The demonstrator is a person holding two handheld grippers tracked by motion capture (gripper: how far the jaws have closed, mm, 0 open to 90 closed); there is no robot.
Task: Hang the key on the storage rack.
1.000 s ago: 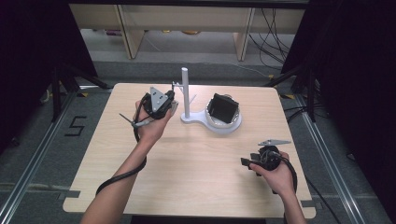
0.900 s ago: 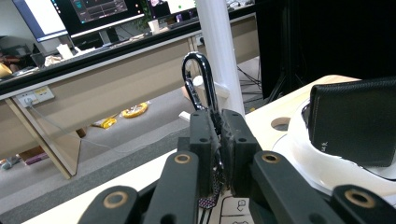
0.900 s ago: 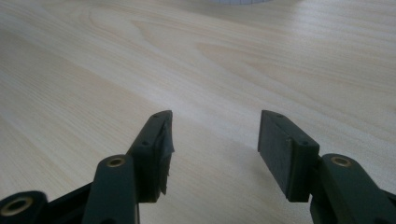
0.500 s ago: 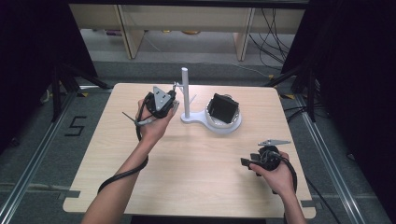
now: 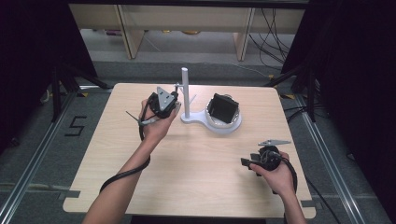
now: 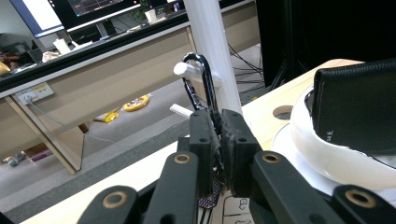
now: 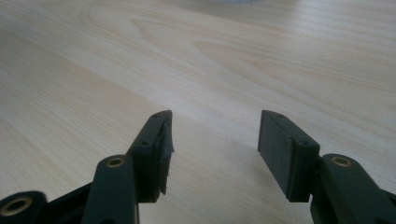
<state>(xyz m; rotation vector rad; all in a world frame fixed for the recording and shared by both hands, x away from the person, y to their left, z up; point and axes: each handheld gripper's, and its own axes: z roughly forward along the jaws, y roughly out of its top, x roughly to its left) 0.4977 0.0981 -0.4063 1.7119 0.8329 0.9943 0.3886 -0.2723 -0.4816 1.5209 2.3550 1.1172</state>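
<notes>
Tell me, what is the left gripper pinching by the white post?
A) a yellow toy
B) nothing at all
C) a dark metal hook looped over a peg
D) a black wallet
C: in the left gripper view the left gripper is shut on a dark hook whose loop hangs over a peg on the post; the wallet sits apart in the white dish.

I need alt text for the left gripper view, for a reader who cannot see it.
The left gripper, jaws shut, holds a dark carabiner-like hook looped over a short white peg on a white post. To the right, a black wallet-like case sits in a white dish on the wooden table.
</notes>
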